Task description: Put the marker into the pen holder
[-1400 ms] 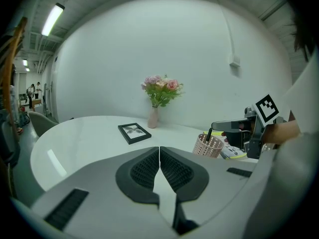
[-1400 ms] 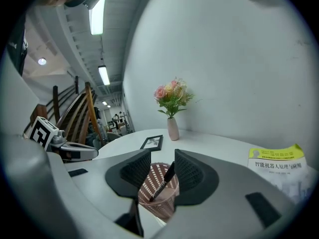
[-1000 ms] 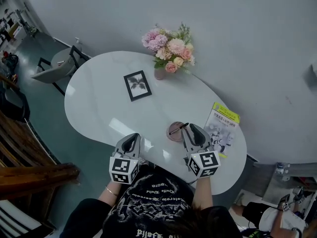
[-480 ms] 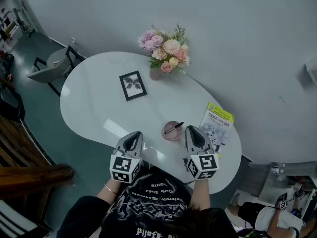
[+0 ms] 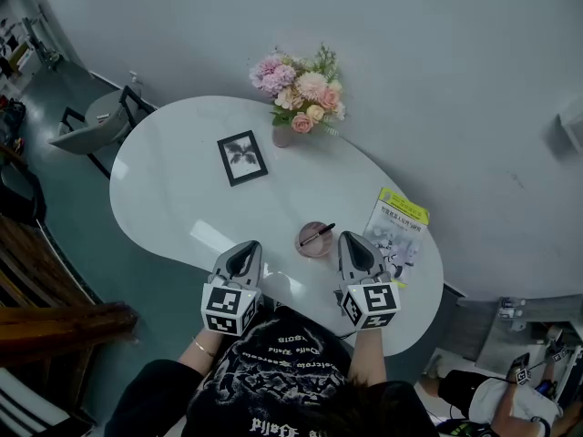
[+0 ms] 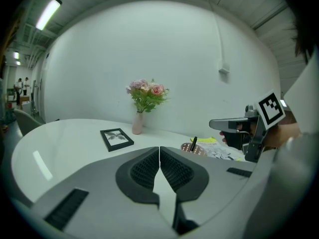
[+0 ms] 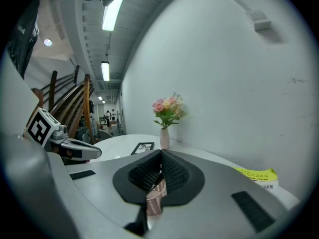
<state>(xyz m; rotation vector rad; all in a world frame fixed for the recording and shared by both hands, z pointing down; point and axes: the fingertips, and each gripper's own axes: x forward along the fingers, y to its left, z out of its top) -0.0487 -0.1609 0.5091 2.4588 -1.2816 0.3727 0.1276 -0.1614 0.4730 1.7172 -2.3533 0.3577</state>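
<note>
A black marker (image 5: pixel 321 235) leans in the pinkish-brown pen holder (image 5: pixel 312 243) near the table's front edge. My right gripper (image 5: pixel 352 238) sits just right of the holder, apart from it. Its jaws have just been closing and now stand shut with nothing between them. In the right gripper view the pads (image 7: pixel 169 171) meet, and the holder (image 7: pixel 155 199) shows through the gap below them. My left gripper (image 5: pixel 244 247) hovers left of the holder, shut and empty, its pads (image 6: pixel 175 171) together. The left gripper view shows the marker (image 6: pixel 194 143) in the holder (image 6: pixel 189 148), beside the right gripper (image 6: pixel 234 125).
A white rounded table (image 5: pixel 182 180) carries a black picture frame (image 5: pixel 241 157), a vase of pink flowers (image 5: pixel 296 94) at the back and a yellow-topped booklet (image 5: pixel 396 221) right of the holder. A chair (image 5: pixel 91 130) stands at the far left. A person sits at the lower right.
The view has shifted a little to the left. The marker, close to the right gripper's tip a second ago, now leans in the holder apart from it.
</note>
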